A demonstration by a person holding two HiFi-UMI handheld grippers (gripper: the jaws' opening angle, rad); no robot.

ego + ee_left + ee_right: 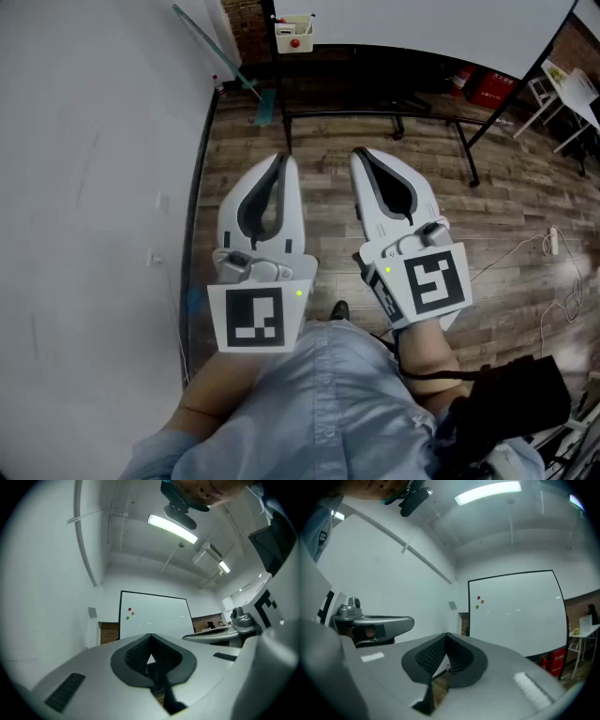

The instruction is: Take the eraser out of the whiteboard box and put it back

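The whiteboard point(422, 21) stands on a black frame across the room. A small white box point(293, 34) hangs at its left edge with something red in it; whether that is the eraser I cannot tell. My left gripper point(284, 163) and right gripper point(360, 157) are held side by side over the wooden floor, well short of the board. Both point towards the board, shut and with nothing between the jaws. The left gripper view shows its closed tips point(150, 635) under the far whiteboard point(154, 613). The right gripper view shows the same: closed tips point(446, 634) and the whiteboard point(515, 611).
A white wall point(94, 187) runs along the left. The board's black stand legs point(403, 117) spread over the floor ahead. A teal broom point(260, 101) leans near the wall. Red extinguishers point(486, 86), white furniture point(567, 89) and a cable point(553, 246) lie to the right.
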